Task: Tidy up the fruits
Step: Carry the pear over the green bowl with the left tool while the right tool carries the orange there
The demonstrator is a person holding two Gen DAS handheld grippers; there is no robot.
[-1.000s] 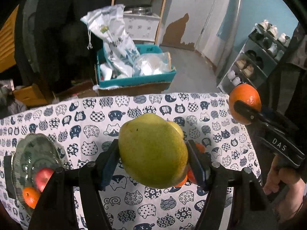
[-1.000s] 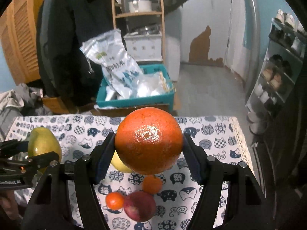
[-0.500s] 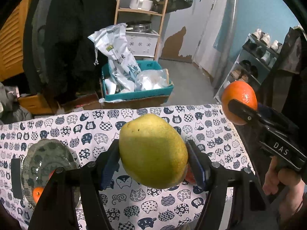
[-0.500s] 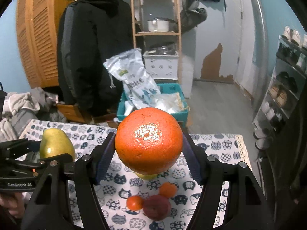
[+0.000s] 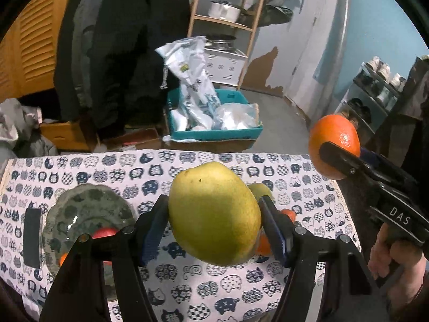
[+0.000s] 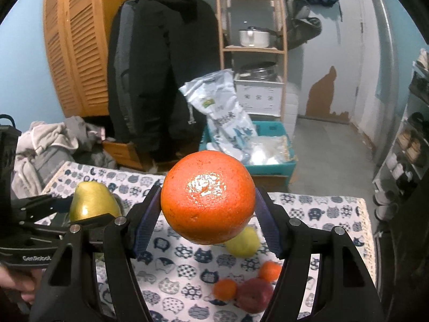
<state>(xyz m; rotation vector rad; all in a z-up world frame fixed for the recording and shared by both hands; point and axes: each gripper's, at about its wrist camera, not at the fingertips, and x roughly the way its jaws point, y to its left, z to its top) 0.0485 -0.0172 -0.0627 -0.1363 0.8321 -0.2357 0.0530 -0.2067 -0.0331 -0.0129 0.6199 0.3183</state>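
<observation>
The left gripper [image 5: 214, 220] pinches a green pear [image 5: 214, 216] between its blue pads; the right gripper [image 6: 207, 212] pinches a large orange [image 6: 207, 197]. Compared with a second ago, both fruits are carried higher above the cat-print tablecloth [image 5: 128, 166], and more of the room behind shows. Under the left fingers a glass plate [image 5: 80, 204] holds a red apple [image 5: 104, 233]. Below the orange, loose on the cloth, lie a second pear [image 6: 244, 242], two small tangerines [image 6: 225, 289] and a red apple [image 6: 254, 293]. Beyond the table stand a teal box [image 6: 268, 166] with bags and a hanging black coat [image 6: 161, 61].
</observation>
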